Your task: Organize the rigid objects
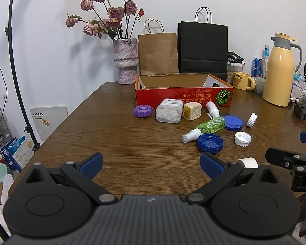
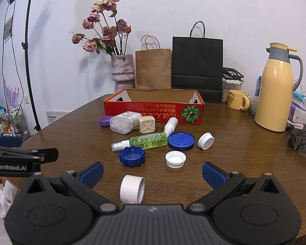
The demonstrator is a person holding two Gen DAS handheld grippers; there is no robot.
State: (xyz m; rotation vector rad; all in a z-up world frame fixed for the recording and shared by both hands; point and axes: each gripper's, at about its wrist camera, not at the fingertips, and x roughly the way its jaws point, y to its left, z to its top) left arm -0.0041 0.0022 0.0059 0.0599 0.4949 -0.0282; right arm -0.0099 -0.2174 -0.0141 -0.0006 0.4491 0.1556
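Both grippers, left (image 1: 151, 164) and right (image 2: 152, 173), spread wide, empty. Caps (image 2: 175, 159), bottles (image 2: 149, 140) and a swab jar (image 2: 123, 124) lie mid-table (image 1: 112, 138) before an open red box (image 2: 153, 105) at the far edge; white wall behind.

A red cardboard box (image 2: 153, 110) is sitting open and empty at the table's 12 o'clock. Below it, at 6 o'clock, a green spray bottle (image 2: 146, 140) is lying on its side, nozzle pointing to 9 o'clock. A dark blue lid (image 2: 181, 140) is touching its 3 o'clock end. A white tape roll (image 2: 132, 189) is lying nearest, on its side.
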